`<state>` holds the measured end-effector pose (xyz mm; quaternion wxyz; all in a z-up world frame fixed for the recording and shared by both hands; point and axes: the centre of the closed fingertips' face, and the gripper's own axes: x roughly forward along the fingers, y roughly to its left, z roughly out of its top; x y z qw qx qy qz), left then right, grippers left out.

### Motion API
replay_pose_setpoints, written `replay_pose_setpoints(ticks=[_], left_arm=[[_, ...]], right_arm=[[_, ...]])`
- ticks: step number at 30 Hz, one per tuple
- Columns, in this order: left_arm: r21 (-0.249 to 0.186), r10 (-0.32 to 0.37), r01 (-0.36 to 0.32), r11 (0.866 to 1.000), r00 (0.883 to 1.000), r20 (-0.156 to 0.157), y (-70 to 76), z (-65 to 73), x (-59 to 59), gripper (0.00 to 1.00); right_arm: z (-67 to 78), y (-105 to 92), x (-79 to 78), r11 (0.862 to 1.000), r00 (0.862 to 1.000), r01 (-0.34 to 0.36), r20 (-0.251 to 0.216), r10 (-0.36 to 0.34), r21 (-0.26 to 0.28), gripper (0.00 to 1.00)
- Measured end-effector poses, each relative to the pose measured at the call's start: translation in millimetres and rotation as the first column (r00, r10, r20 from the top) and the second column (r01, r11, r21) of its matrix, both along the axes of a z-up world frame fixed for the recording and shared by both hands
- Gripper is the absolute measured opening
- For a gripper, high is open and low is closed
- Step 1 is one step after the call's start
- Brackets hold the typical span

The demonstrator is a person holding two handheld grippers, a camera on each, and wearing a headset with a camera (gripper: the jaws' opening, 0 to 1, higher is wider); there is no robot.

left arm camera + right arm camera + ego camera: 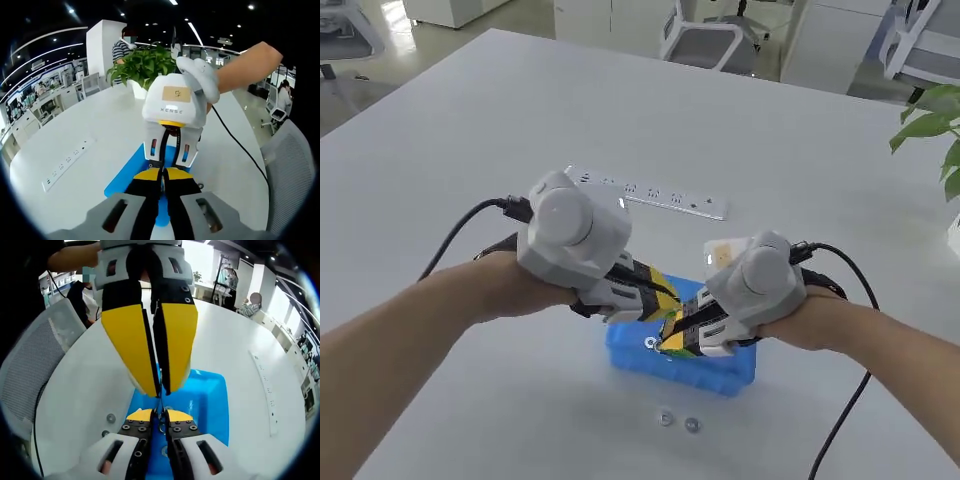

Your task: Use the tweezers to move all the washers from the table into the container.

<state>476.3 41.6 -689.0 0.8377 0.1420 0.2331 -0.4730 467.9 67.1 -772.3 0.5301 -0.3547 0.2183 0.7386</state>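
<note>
Both grippers meet tip to tip over the blue container [720, 375], [125, 180], [210, 400]. My left gripper [665, 298], [163, 172] is shut on the thin metal tweezers [159, 390], which point down towards the right jaws. My right gripper [670, 342], [160, 415] is shut around the tweezers' lower end. A small washer [651, 343], [162, 428] shows at the tweezers' tip over the container; I cannot tell whether it is gripped. Two washers [665, 418], [692, 425], [110, 418] lie on the white table beside the container.
A white power strip [650, 192], [65, 162], [265, 385] lies beyond the container. A green plant [930, 120], [145, 65] stands at the table's right edge. Cables [840, 420] trail from both grippers. Office chairs [35, 365] and people are around the table.
</note>
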Motion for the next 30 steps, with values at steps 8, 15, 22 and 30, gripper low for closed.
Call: replay_pose_setpoints(ticks=[8,15,22,30], left_arm=[[0.016,-0.016,0.015,1.0,1.0,0.018,0.2,-0.2,-1.1,0.05],[0.016,-0.018,0.018,1.0,1.0,0.022,0.5,1.1,-1.4,0.05],[0.011,-0.019,0.018,1.0,0.999,0.029,0.2,6.4,-2.3,0.05],[0.007,-0.021,0.021,1.0,0.999,0.037,-2.4,15.9,-2.7,0.05]], right_arm=[[-0.2,-0.1,-0.9,1.0,1.0,0.0,0.001,0.0,-0.005,0.11],[0.8,-0.8,-1.1,1.0,1.0,-0.005,0.013,0.005,-0.005,0.12],[7.4,-2.5,-1.1,1.0,1.0,0.002,0.02,-0.002,0.002,0.13],[16.0,-6.9,2.9,1.0,0.999,0.017,0.037,-0.018,0.014,0.15]])
